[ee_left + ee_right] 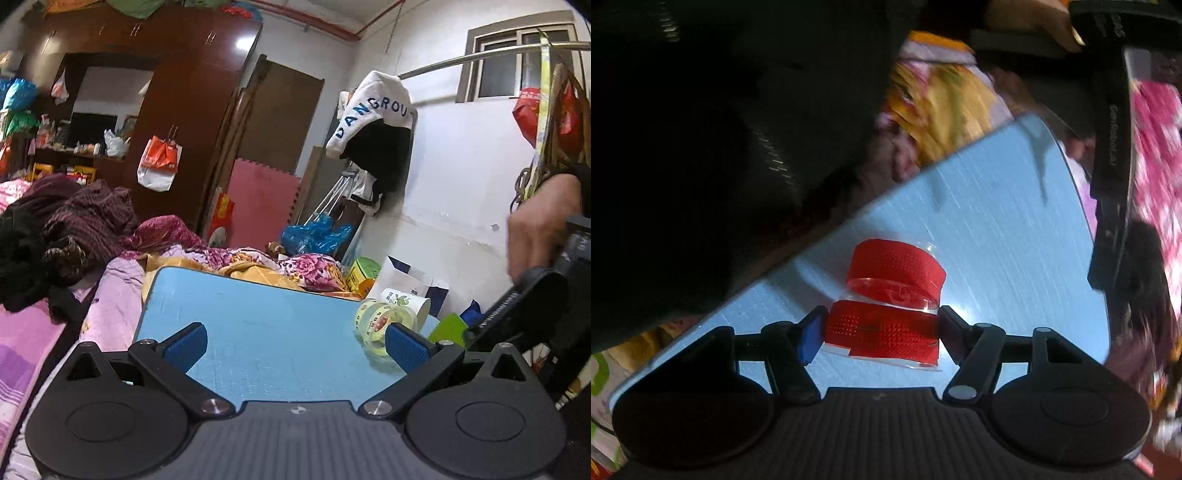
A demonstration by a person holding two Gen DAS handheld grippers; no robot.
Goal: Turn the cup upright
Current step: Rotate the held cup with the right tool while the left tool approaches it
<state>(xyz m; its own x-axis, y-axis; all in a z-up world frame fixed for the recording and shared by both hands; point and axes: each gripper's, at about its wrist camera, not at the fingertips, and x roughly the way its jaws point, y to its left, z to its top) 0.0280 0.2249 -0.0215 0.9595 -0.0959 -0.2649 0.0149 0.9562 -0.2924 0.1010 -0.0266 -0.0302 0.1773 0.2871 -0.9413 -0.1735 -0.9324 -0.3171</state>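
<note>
In the right wrist view a clear plastic cup (892, 295) wrapped in two bands of red tape sits between my right gripper's fingers (879, 332). The jaws are closed against its lower red band, over the light blue table (997, 221). The view is tilted and blurred. In the left wrist view my left gripper (295, 343) is open and empty, low over the same blue table (258, 314). The cup does not show in that view. The right gripper's body and the hand holding it (532, 236) show at the right edge.
A roll of clear tape (380, 321) lies at the table's right edge, beside my left gripper's right finger, with a white paper cup (410, 302) behind it. A bed with quilts and clothes (74, 229) lies left. The left gripper's body (1112, 147) crosses the right wrist view.
</note>
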